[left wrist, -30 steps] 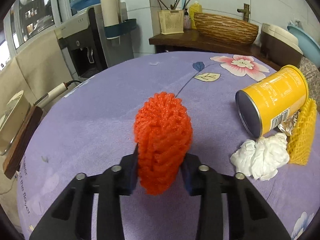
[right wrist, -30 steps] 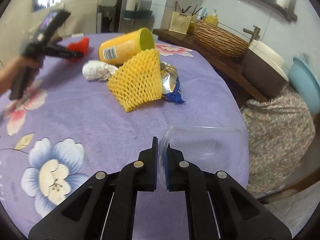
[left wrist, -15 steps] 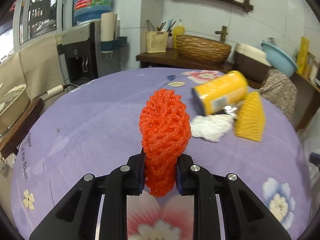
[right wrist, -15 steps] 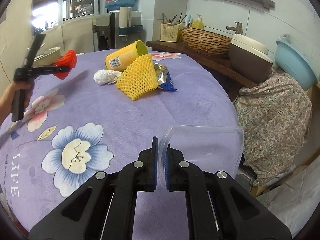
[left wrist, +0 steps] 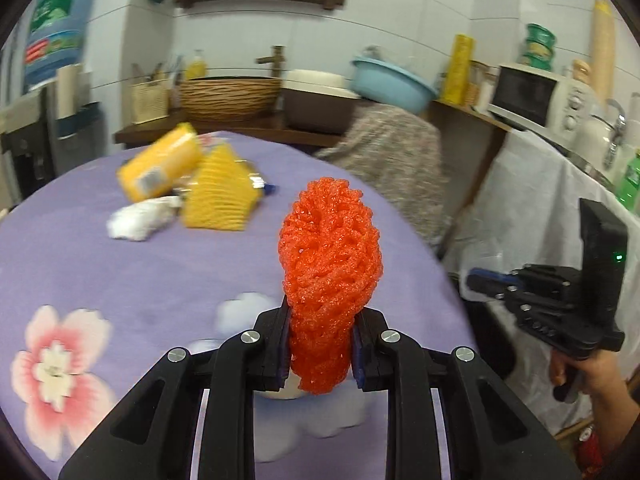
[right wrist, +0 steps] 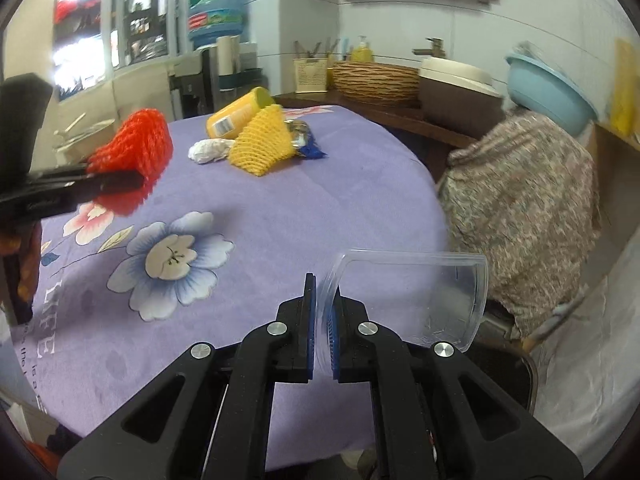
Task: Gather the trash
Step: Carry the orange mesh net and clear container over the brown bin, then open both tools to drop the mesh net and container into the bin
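Left gripper (left wrist: pixel 320 354) clamped on red foam fruit net (left wrist: pixel 330 280), held above purple tablecloth (left wrist: pixel 120 272). Right gripper (right wrist: pixel 323 334) pinched shut on clear plastic lid (right wrist: pixel 412 296) at 3 o'clock, off table edge. Keep both grips firm; carry over bin before releasing.

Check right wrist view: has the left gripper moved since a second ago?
Yes. The left gripper, carrying the red foam net, has come nearer and lower-left, away from the yellow can.
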